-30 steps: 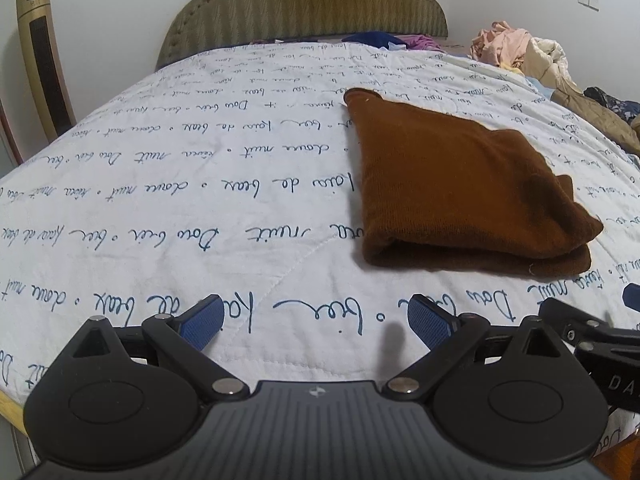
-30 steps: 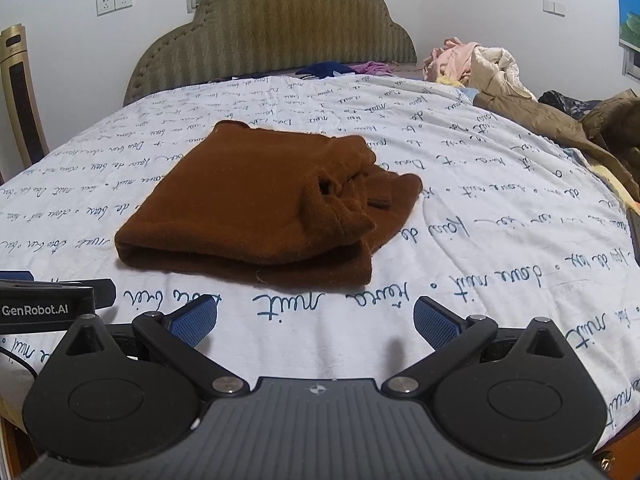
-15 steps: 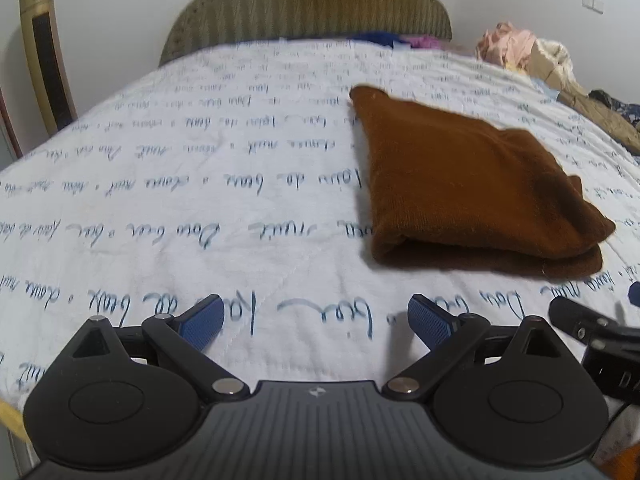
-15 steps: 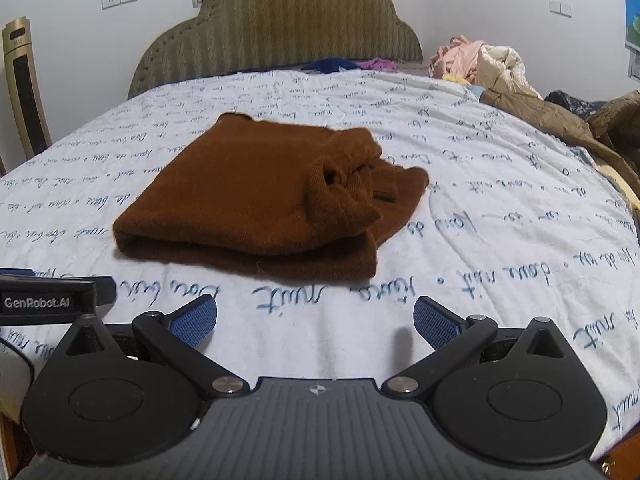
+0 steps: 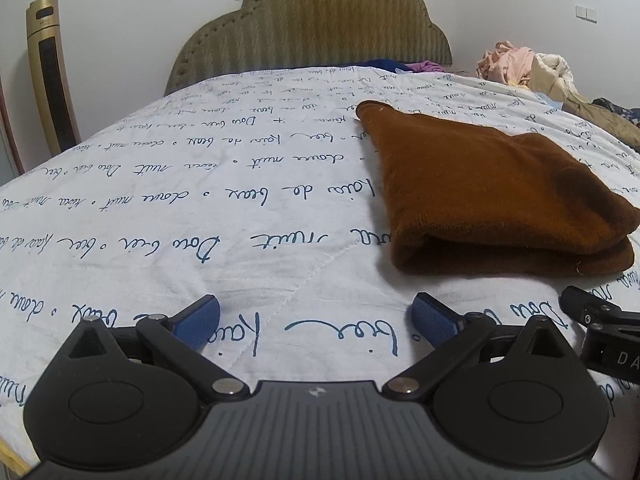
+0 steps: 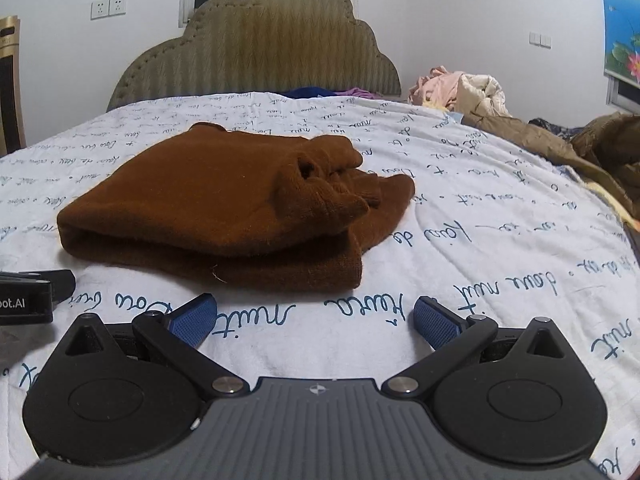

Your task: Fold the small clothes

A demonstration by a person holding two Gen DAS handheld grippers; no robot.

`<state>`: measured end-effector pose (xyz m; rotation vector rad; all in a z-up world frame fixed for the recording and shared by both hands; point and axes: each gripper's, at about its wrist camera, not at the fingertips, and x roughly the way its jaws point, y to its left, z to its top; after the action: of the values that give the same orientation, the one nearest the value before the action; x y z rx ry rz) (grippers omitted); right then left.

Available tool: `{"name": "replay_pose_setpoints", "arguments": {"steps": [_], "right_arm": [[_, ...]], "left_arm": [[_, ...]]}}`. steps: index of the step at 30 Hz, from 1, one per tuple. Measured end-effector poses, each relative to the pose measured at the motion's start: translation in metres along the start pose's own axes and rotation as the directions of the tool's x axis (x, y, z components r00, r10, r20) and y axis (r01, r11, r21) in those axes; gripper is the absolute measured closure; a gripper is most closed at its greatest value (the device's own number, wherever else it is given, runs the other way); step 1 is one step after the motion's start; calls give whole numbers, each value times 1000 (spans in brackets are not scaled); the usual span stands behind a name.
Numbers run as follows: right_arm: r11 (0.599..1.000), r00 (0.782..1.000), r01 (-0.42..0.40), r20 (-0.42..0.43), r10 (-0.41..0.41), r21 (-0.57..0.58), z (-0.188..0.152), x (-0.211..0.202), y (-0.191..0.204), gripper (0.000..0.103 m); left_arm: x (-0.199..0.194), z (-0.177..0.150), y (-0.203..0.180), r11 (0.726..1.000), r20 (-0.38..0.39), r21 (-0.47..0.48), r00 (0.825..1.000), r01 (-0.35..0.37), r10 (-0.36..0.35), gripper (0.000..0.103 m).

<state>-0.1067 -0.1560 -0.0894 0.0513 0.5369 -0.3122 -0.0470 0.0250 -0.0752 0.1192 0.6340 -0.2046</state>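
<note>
The left gripper [image 5: 316, 318] has its jaws spread wide with nothing between them, low over the near edge of the bed [image 5: 200, 208]. The right gripper [image 6: 316, 318] is likewise spread wide and empty, just beside it on the right; part of each device shows at the edge of the other's view.

Just beyond the right gripper's blue pads [image 6: 192, 316] lies the brown knitted garment [image 6: 224, 208], folded over on itself into a thick pad on the white quilt printed with blue handwriting. Its folded edge faces near and left; on the right a bunched cuff and loose end stick out. From the left wrist view the garment [image 5: 480, 192] sits to the right, apart from the jaws.

Far off stand the padded headboard [image 6: 256, 44] and, far right, a heap of clothes [image 6: 460, 88]. No containers are in view.
</note>
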Motion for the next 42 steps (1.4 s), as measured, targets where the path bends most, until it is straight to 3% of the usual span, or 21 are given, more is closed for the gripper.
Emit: {"name": "replay_pose_setpoints", "arguments": {"steps": [42], "right_arm": [[1000, 1000, -5, 8, 5, 5, 0, 1, 2, 0]], "left_arm": [[0, -1, -1, 1000, 2, 2, 1000, -2, 2, 0]]}}
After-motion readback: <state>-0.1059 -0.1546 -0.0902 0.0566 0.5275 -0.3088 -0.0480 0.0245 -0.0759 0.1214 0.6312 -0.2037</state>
